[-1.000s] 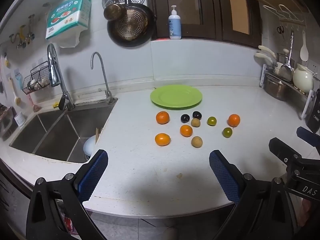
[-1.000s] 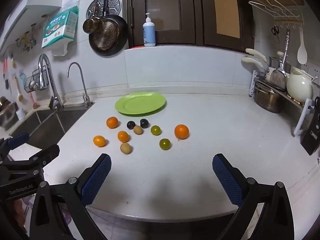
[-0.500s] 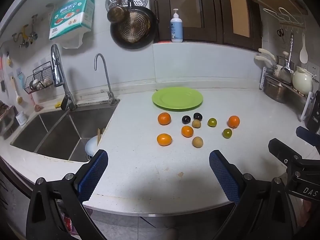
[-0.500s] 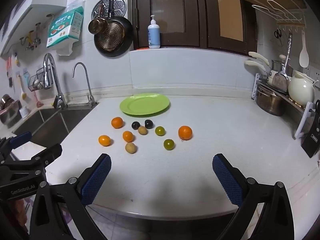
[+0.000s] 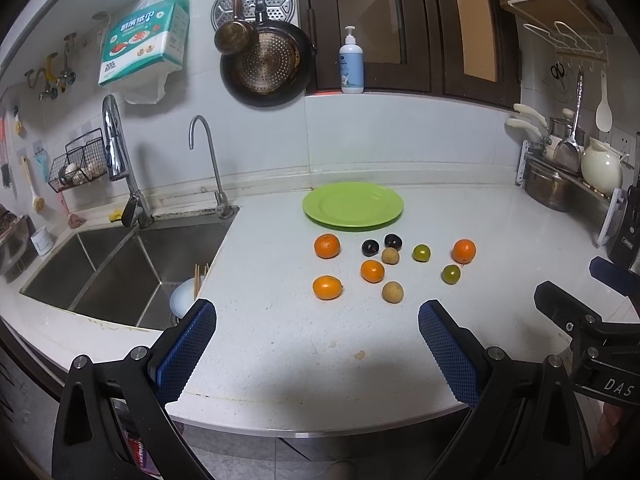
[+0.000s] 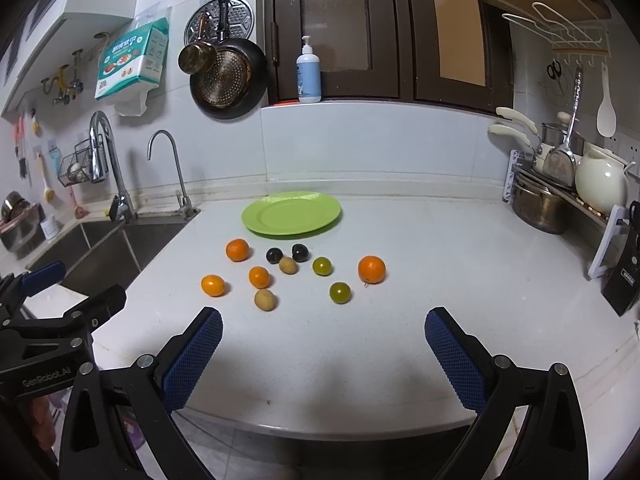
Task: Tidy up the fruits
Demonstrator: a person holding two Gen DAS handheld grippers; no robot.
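Observation:
An empty green plate (image 5: 353, 204) (image 6: 291, 213) sits at the back of the white counter. In front of it lie several small fruits: oranges such as one at the left (image 5: 327, 245) (image 6: 237, 249) and one at the right (image 5: 464, 251) (image 6: 371, 269), two dark plums (image 5: 370, 247) (image 6: 274, 255), two green fruits (image 5: 451, 273) (image 6: 340, 292) and two brown ones (image 5: 392, 292) (image 6: 265, 299). My left gripper (image 5: 316, 332) is open and empty near the counter's front edge. My right gripper (image 6: 323, 338) is open and empty, also short of the fruits.
A steel sink (image 5: 116, 268) with two taps (image 5: 120, 152) lies left of the fruits. A pot and kettle rack (image 6: 568, 184) stands at the right wall, a knife block (image 6: 624, 280) near it. Each gripper shows at the edge of the other's view (image 5: 592, 320) (image 6: 52, 312).
Both grippers have risen and tilted slightly, so the fruits sit a little lower in view. Nothing on the counter has moved. Both stay open.

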